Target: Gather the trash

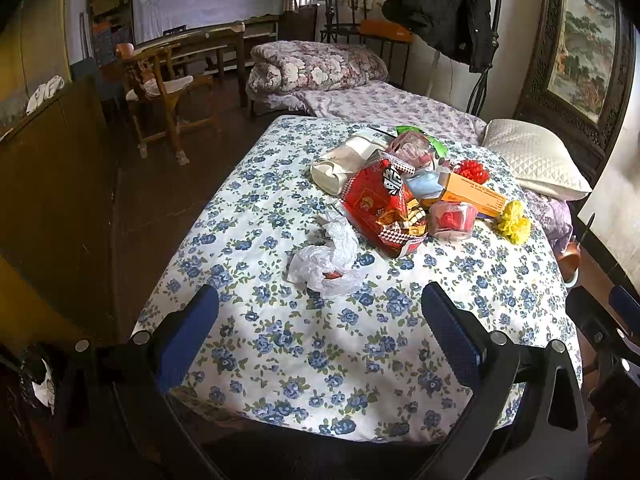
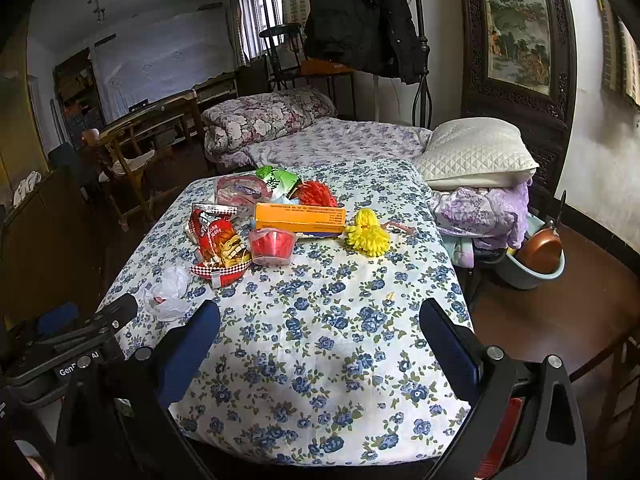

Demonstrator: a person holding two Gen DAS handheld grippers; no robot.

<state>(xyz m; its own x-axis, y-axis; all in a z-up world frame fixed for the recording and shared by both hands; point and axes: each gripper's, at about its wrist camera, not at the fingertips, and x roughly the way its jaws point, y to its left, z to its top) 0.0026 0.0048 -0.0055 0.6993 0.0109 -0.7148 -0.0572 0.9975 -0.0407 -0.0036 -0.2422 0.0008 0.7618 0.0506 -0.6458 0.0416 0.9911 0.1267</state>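
A heap of trash lies on the floral quilt (image 1: 320,344) (image 2: 340,320). It holds a red snack bag (image 1: 380,208) (image 2: 218,240), a crumpled white plastic bag (image 1: 326,260) (image 2: 168,292), an orange box (image 1: 472,194) (image 2: 300,216), a clear cup with red inside (image 1: 452,220) (image 2: 272,246), a yellow pompom (image 1: 514,222) (image 2: 368,234), a red pompom (image 2: 316,194) and a green wrapper (image 2: 276,180). My left gripper (image 1: 320,300) stands open just short of the white bag. My right gripper (image 2: 320,312) is open over bare quilt, nearer than the heap.
A white pillow (image 2: 476,152) and a folded lilac blanket (image 2: 480,212) lie right of the heap. A basin with a brown pan (image 2: 536,256) stands on the floor at right. Wooden chair (image 1: 160,88) and cabinet (image 1: 52,184) are at left. Folded floral duvet (image 1: 316,64) lies beyond.
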